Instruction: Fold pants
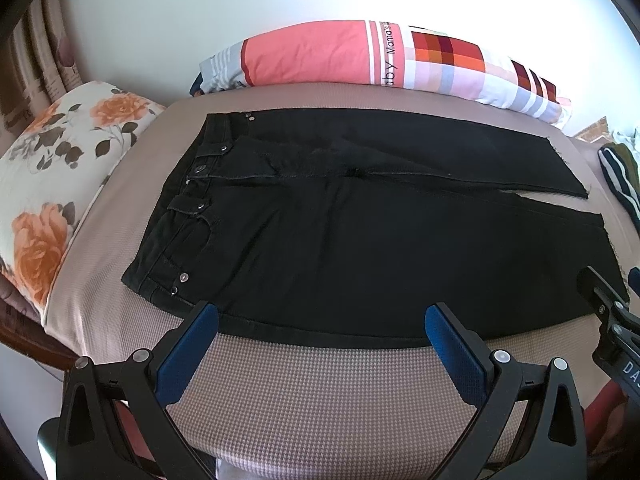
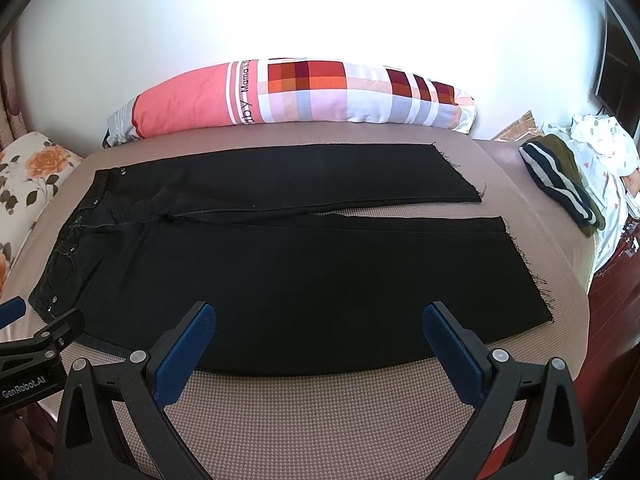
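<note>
Black pants (image 2: 304, 264) flat on bed (image 2: 320, 408), unfolded.
Left claw (image 1: 320, 320), right claw (image 2: 318, 318) wide, empty; best pinching near edge together.

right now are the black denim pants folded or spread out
Spread out: the black denim pants lie flat on the bed, both legs side by side, unfolded.

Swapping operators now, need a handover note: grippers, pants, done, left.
Left gripper: open, empty, hovering at the near edge of the pants, waistband side.
Right gripper: open, empty, at the near edge, toward the hems.
Black pants: spread flat on the bed, waistband to the left, frayed hems to the right, legs side by side with a narrow gap near the hems.
Done: pants laid out flat, no fold made.
Left: all folding; probably one leg over the other first.
</note>
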`<state>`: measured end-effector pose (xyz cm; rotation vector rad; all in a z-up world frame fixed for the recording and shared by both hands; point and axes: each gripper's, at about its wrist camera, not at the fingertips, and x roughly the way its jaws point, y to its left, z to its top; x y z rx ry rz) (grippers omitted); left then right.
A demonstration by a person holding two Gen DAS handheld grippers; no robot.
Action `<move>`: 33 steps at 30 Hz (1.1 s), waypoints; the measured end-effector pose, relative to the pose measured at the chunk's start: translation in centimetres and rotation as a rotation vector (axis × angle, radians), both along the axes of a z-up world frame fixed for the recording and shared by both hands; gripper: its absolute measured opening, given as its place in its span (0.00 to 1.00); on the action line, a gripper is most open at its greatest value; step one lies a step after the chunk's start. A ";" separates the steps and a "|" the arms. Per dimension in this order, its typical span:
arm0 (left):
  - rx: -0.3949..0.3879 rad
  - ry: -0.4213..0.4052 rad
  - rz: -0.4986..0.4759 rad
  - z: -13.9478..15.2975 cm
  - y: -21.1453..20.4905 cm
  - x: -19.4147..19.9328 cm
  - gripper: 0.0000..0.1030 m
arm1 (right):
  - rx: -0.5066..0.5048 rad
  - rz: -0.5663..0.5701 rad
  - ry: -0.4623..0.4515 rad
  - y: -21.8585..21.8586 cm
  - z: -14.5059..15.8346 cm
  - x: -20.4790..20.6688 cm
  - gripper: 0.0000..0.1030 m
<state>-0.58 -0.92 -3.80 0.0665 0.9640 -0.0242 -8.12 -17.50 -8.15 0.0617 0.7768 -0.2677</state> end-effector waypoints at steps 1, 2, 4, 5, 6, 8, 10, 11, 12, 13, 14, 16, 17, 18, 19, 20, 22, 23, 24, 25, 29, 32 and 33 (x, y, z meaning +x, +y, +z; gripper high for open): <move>0.000 -0.001 -0.002 0.0 0.0 0.0 0.99 | 0.001 -0.001 0.001 0.0 0.0 0.0 1.00; 0.000 -0.002 -0.002 0.0 0.0 0.0 0.99 | -0.002 0.000 0.000 0.0 0.0 0.0 1.00; -0.001 -0.001 -0.005 0.1 -0.1 0.1 0.99 | -0.001 0.002 0.002 0.0 0.0 0.0 1.00; -0.001 -0.001 -0.005 0.1 -0.1 0.2 0.99 | -0.001 0.001 0.002 0.0 0.0 0.0 1.00; -0.002 -0.003 -0.006 0.1 -0.1 0.2 0.99 | -0.001 0.002 0.002 0.0 0.0 0.1 1.00; -0.007 -0.003 -0.005 0.1 0.0 0.4 0.99 | 0.000 0.004 0.003 0.0 -0.1 0.1 1.00; -0.020 -0.002 -0.002 0.2 0.2 0.8 0.99 | 0.006 0.007 0.006 0.0 -0.1 0.3 1.00; -0.025 -0.001 0.000 0.2 0.3 1.0 0.99 | 0.010 0.010 0.009 -0.1 -0.2 0.5 1.00; -0.030 -0.002 0.001 0.2 0.4 1.3 0.99 | 0.012 0.014 0.010 -0.2 -0.2 0.7 1.00; -0.036 -0.001 0.002 0.3 0.6 1.6 0.99 | 0.016 0.021 0.012 -0.3 -0.3 0.9 1.00; -0.040 0.001 0.007 0.3 0.8 2.0 0.99 | 0.022 0.031 0.013 -0.3 -0.2 1.2 1.00; -0.033 0.006 0.014 0.2 1.2 3.0 0.99 | 0.034 0.049 0.014 -0.6 -0.1 1.7 1.00; -0.037 0.010 0.013 0.2 1.5 3.5 0.99 | 0.043 0.065 0.010 -0.7 0.0 2.1 1.00; -0.043 0.014 0.014 0.2 1.8 4.0 0.99 | 0.057 0.078 0.007 -0.9 0.1 2.4 1.00; -0.046 0.013 0.020 0.3 2.3 4.7 0.99 | 0.086 0.094 0.003 -1.2 0.3 2.9 1.00; -0.047 0.010 0.025 0.4 2.8 5.4 0.99 | 0.117 0.116 -0.002 -1.5 0.5 3.3 1.00; -0.060 0.005 0.030 0.8 4.1 7.0 0.99 | 0.192 0.162 -0.008 -2.2 0.9 4.4 1.00; -0.069 0.006 0.036 1.0 4.8 7.9 0.99 | 0.217 0.178 -0.009 -2.4 1.1 5.0 1.00; -0.082 0.007 0.039 1.1 5.4 8.6 0.99 | 0.245 0.191 -0.013 -2.8 1.4 5.7 1.00; -0.100 0.008 0.041 1.4 6.3 9.6 0.99 | 0.265 0.200 -0.019 -2.8 1.5 6.3 1.00; -0.197 0.000 0.048 2.1 10.9 14.6 0.89 | 0.335 0.233 -0.036 -3.3 2.2 9.2 1.00; -0.298 0.019 0.077 2.0 15.1 18.7 0.68 | 0.326 0.231 -0.027 -3.2 2.4 11.5 1.00; -0.336 0.022 0.078 1.8 16.2 19.9 0.65 | 0.319 0.231 -0.023 -3.1 2.4 12.2 1.00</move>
